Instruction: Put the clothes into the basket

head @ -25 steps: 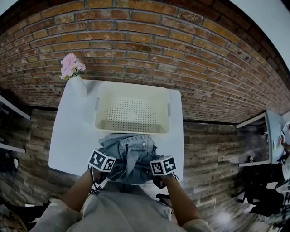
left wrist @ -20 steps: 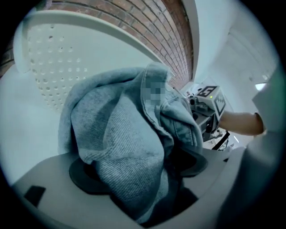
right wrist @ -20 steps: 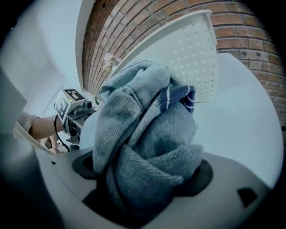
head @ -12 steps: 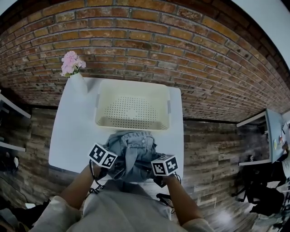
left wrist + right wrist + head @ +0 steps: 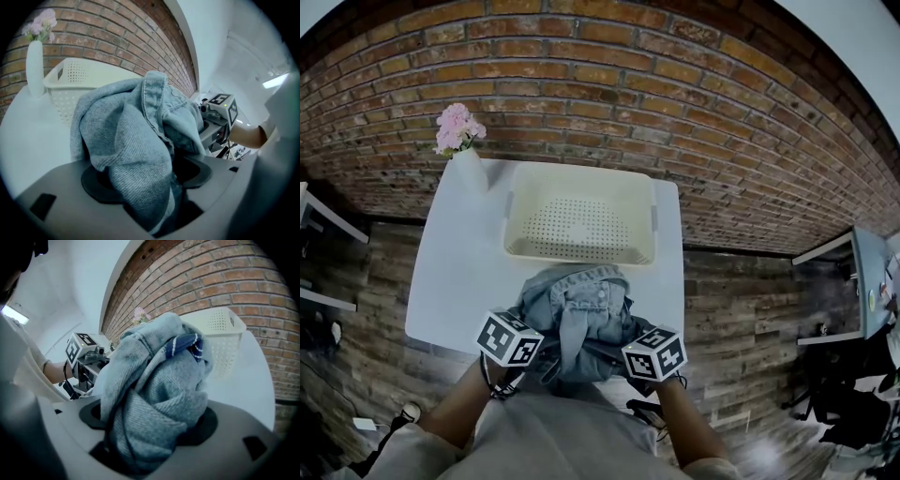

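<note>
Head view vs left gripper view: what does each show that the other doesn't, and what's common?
Head view only: the floor around the table and the basket's empty perforated bottom.
Left gripper view only: the left gripper's jaws, which have just been closing, pressed on a fold of the denim; also a ceiling light.
Both: the denim bunched in front of the basket, the vase, the table, the brick wall.
</note>
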Tool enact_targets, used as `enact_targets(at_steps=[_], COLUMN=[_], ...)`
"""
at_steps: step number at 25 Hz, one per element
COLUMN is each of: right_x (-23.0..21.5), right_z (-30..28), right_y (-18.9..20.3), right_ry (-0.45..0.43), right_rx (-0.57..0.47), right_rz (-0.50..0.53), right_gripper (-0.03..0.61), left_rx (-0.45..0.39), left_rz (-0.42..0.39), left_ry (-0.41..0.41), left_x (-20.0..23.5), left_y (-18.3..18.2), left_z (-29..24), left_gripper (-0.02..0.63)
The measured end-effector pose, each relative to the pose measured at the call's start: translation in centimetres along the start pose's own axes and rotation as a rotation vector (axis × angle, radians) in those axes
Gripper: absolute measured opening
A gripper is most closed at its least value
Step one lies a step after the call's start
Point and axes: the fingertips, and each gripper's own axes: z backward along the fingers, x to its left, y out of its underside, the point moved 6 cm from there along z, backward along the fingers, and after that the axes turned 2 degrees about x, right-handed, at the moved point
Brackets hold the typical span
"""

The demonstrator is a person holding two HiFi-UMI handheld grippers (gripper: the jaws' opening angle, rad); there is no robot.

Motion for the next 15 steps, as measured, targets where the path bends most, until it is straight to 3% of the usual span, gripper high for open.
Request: enact_targets(at_steps=[15], right_x=[4.8], right_z=[8.0], right_y=[-8.6], right_ry=[0.051], right_rx=[-0.207], right_rz=[0.226], right_gripper=[0.38], left_rx=[-0.206], left_rz=[-0.228], left_ry=[-0.148], left_x=[-5.8], left_y=[-7.9], left_z=[9.3], left_gripper=[0.325])
